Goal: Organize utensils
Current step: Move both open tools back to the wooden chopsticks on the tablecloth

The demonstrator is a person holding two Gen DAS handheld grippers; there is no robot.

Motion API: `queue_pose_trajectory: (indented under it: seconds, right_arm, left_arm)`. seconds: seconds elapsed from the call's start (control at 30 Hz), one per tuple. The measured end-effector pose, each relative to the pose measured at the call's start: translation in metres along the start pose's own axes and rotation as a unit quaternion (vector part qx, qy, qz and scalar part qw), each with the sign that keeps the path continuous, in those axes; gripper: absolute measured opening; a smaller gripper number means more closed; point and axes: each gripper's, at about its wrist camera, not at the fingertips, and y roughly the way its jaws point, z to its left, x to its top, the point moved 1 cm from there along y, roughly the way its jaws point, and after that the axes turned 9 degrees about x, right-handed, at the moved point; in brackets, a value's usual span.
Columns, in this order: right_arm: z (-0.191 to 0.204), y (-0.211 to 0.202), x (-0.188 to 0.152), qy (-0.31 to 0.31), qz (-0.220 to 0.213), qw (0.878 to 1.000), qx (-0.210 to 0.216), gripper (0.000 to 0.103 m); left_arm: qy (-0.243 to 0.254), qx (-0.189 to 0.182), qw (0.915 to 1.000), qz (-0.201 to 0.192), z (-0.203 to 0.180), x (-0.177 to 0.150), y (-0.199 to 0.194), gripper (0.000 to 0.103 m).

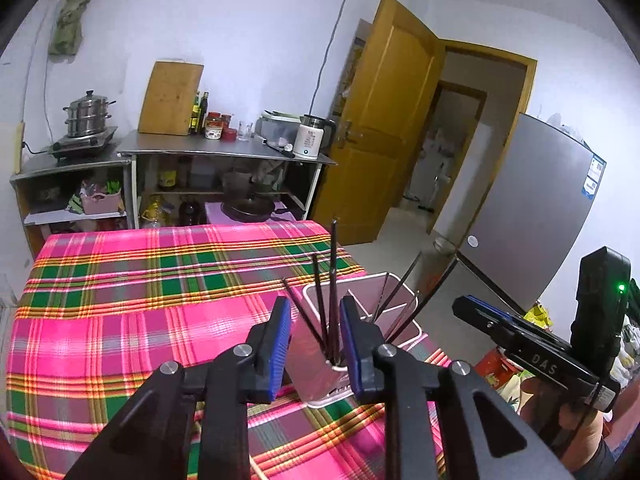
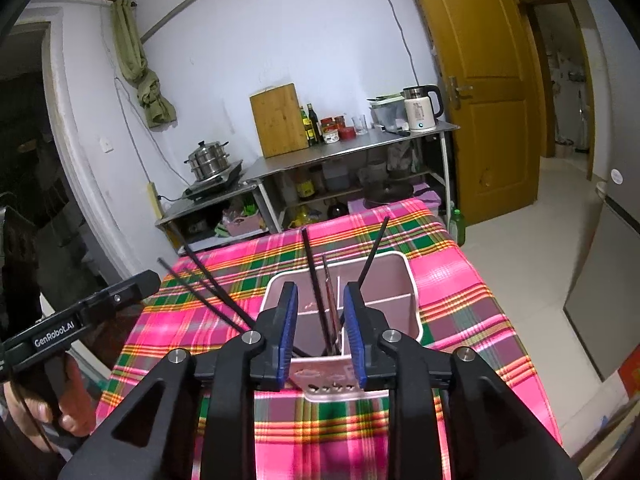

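A pale pink utensil holder [image 1: 320, 376] [image 2: 400, 280] with compartments stands on the plaid tablecloth near the table's right edge. Several dark chopsticks [image 1: 332, 280] [image 2: 316, 280] stand upright or lean inside it. My left gripper [image 1: 315, 336] is open, its blue pads either side of the chopsticks, just above the holder and not closed on them. My right gripper [image 2: 320, 316] is open too, above the holder's near compartment with chopsticks between its pads. The right gripper also shows in the left wrist view [image 1: 520, 332], the left gripper in the right wrist view [image 2: 88, 304].
The pink-green plaid table [image 1: 140, 300] fills the foreground. Behind it stand steel shelves [image 1: 224, 148] with a steamer pot, cutting board, bottles and kettle. A wooden door [image 1: 384, 128] stands open at right, beside a grey fridge [image 1: 532, 220]. Floor lies right of the table.
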Motion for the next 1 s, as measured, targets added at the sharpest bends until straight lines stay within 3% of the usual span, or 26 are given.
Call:
queue_pose_trajectory:
  seconds: [0.57,1.0]
  right_arm:
    - [0.037,-0.007,-0.061,-0.009,0.050,0.998,0.033,0.025]
    - [0.055,0.018,-0.096,-0.023,0.102,0.993,0.048,0.025]
  left_arm:
    - [-0.030,0.042,0.9979,0.040,0.047,-0.079,-0.027,0.025]
    - [-0.061,0.065,0.9915,0.095,0.073,-0.125,-0.003,0.025]
